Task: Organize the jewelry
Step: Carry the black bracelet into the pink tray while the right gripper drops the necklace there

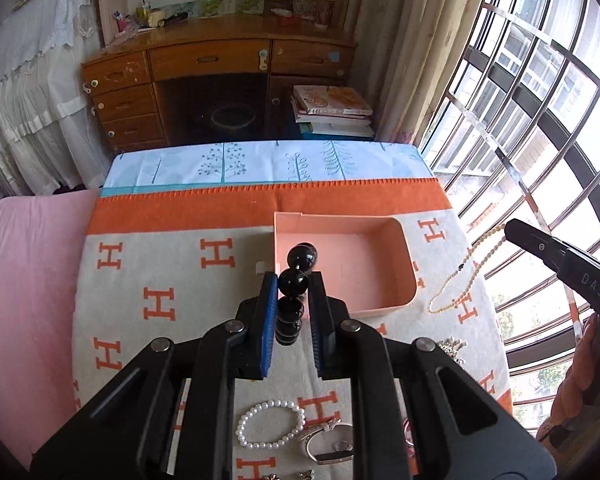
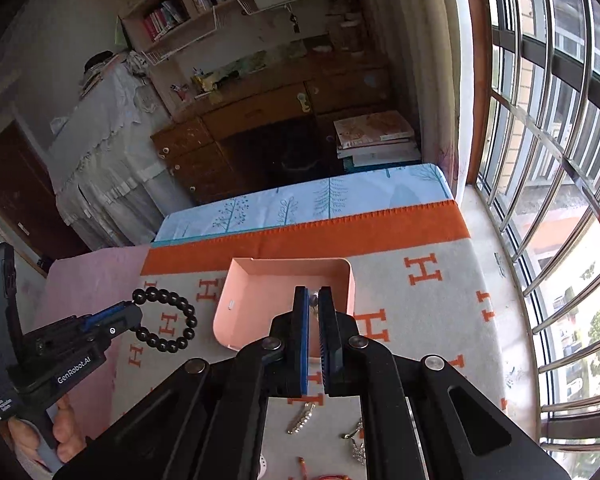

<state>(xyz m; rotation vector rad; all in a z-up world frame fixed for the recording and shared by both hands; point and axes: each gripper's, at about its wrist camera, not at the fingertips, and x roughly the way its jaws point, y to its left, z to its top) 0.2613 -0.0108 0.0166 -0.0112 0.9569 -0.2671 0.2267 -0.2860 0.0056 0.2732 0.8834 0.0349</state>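
Nearest the left wrist camera, a white pearl bracelet point(image 1: 271, 425) and a silver clasp piece point(image 1: 327, 438) lie on the grey blanket with orange H letters point(image 1: 160, 272), not yet picked up. Above them the left gripper point(image 1: 293, 300) has its blue-padded jaws drawn narrow on a black glossy bead bracelet point(image 1: 296, 280), which hangs in the air as a loop short of the tray's left edge in the right wrist view. Round, smooth beads give little purchase, so the loop could roll out of the pads or swing and catch the rim. On the other side, the right gripper point(image 2: 314, 300) is pinched nearly flat; the left wrist view shows a thin cream bead necklace point(image 1: 456, 280) trailing from it down to the blanket. That long tail could drag over the loose pieces or snag the tray wall. Beyond both, the shallow pink plastic tray point(image 1: 408, 268) looks empty and light, so a bump might slide it.
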